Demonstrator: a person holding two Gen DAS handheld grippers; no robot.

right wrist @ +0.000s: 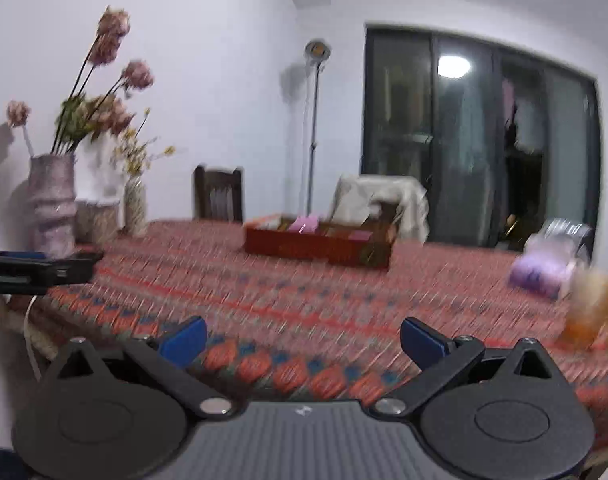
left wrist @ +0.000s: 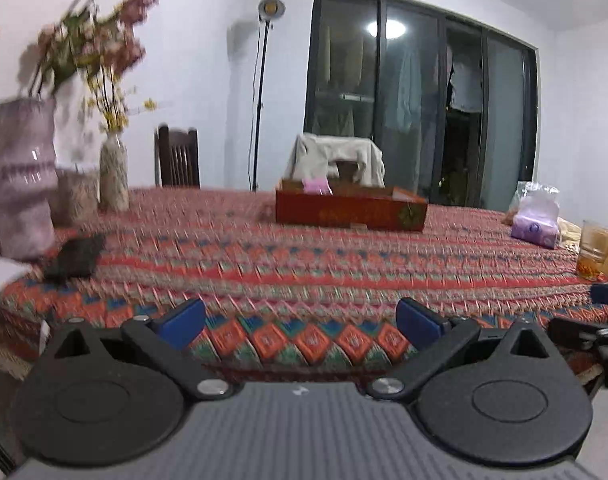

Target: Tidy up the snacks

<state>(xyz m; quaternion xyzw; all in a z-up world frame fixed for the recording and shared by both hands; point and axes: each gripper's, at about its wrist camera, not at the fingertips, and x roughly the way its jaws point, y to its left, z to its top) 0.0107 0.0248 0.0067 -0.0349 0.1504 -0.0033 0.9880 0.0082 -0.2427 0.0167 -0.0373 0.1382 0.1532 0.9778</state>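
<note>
The tabletop [left wrist: 304,264], draped in a red, orange and blue patterned cloth, fills the whole middle band of both views, and behind it the dark sliding glass doors [left wrist: 424,100] take up the upper right of the frame. At the far left stands a big mauve vase [left wrist: 19,176] of pink dried flowers, blurred in the left wrist view, with a slim speckled vase [left wrist: 113,174] of yellow sprigs just beside it. Centre frame, well back on the cloth, sits the red snack tray [left wrist: 350,212], and a pink packet [left wrist: 316,186] pokes up inside its left end; from the right wrist view the same tray [right wrist: 318,248] shows pink packets in it, though the blur hides how many. Right edge of the frame: a purple tissue pack [left wrist: 534,226] with a clear bag behind it, then a glass of amber drink [left wrist: 592,250]. A dark flat object [left wrist: 75,258] lies on the cloth at lower left. Down at the bottom, the left claw [left wrist: 301,322] hangs over the near edge of the cloth, blue pads spread wide, nothing between them. The right claw [right wrist: 304,340] is the same story: gaping, empty, well short of the tray.
</note>
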